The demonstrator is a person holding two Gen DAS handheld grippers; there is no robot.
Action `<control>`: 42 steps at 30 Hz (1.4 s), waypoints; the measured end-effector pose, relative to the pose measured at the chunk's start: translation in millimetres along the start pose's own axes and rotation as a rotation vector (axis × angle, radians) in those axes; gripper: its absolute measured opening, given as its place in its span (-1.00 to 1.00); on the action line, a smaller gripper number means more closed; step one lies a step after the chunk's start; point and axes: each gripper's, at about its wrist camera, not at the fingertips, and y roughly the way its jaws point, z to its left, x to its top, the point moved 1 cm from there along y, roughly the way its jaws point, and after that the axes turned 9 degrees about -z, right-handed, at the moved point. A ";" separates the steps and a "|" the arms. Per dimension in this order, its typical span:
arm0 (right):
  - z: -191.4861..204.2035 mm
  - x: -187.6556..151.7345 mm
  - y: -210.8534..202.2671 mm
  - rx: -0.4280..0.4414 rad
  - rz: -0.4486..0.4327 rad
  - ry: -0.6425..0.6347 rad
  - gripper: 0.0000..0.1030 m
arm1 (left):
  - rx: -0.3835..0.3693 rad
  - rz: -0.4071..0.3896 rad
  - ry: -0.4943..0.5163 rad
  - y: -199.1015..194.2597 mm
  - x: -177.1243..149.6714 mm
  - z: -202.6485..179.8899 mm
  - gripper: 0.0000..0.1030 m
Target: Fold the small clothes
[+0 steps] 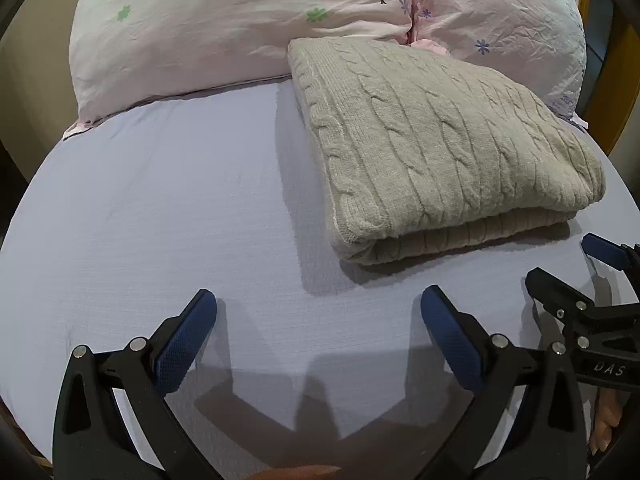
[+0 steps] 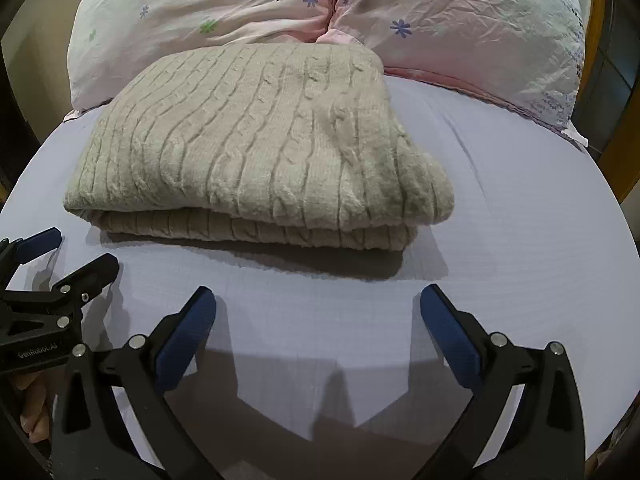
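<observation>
A beige cable-knit sweater [image 1: 432,140] lies folded in a neat stack on the lavender bed sheet [image 1: 160,208]; it also shows in the right wrist view [image 2: 256,140]. My left gripper [image 1: 318,312] is open and empty, held over the sheet in front and to the left of the sweater. My right gripper [image 2: 318,312] is open and empty, in front of the sweater's near edge. Each gripper shows at the edge of the other's view: the right one in the left wrist view [image 1: 568,264], the left one in the right wrist view [image 2: 76,252].
Two pink floral pillows [image 1: 224,28] [image 2: 460,40] lie against the far end of the bed, behind the sweater. A wooden frame [image 1: 622,92] stands at the right. Bare sheet lies to the left of the sweater and also to its right [image 2: 520,220].
</observation>
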 end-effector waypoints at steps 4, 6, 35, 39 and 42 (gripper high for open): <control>0.5 0.9 1.0 -0.001 0.000 0.001 0.96 | -0.001 0.000 0.001 0.1 -0.1 0.3 0.97; 0.7 1.5 1.8 -0.001 0.000 0.001 0.96 | -0.001 0.000 0.001 0.1 -0.2 0.2 0.97; 1.2 2.3 2.5 -0.003 0.000 0.003 0.96 | 0.002 -0.001 -0.002 0.1 -0.7 -0.3 0.97; 1.2 2.3 2.5 -0.004 0.000 0.003 0.96 | 0.002 -0.001 -0.003 0.1 -0.7 -0.3 0.97; 1.2 2.2 2.6 -0.003 0.000 0.003 0.96 | 0.002 -0.001 -0.003 0.1 -0.8 -0.3 0.97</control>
